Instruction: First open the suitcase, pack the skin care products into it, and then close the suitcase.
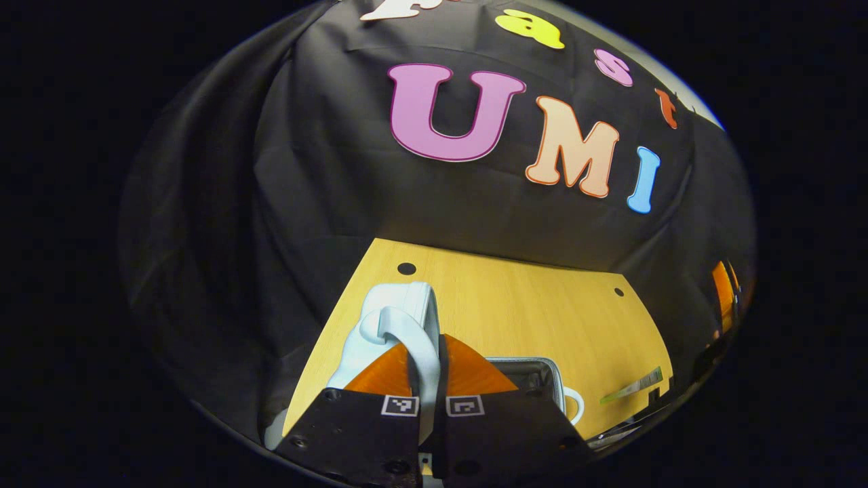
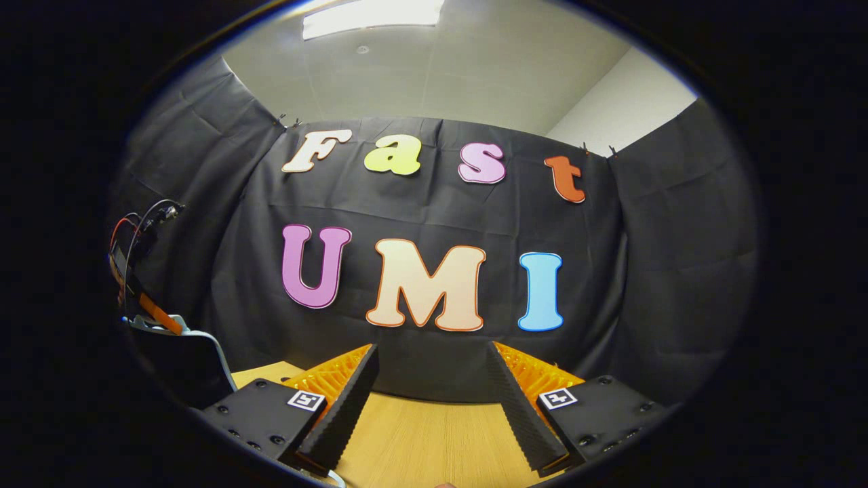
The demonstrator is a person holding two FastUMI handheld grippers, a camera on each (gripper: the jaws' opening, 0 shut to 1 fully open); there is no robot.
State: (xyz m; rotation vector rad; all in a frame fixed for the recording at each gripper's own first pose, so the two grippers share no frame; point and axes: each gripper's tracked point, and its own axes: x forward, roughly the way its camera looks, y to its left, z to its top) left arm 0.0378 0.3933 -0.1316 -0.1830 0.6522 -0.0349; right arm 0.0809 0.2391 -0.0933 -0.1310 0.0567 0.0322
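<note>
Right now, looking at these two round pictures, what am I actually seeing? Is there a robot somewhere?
There is no robot arm here. A person holds a two-finger gripper in each hand, and each gripper carries a camera that looks out along its own fingers.

In the left gripper view, the left gripper is shut on the white handle of a white suitcase on the wooden table. A flat green item lies farther off, too small to identify.

In the right gripper view, the right gripper is open and holds nothing.
</note>
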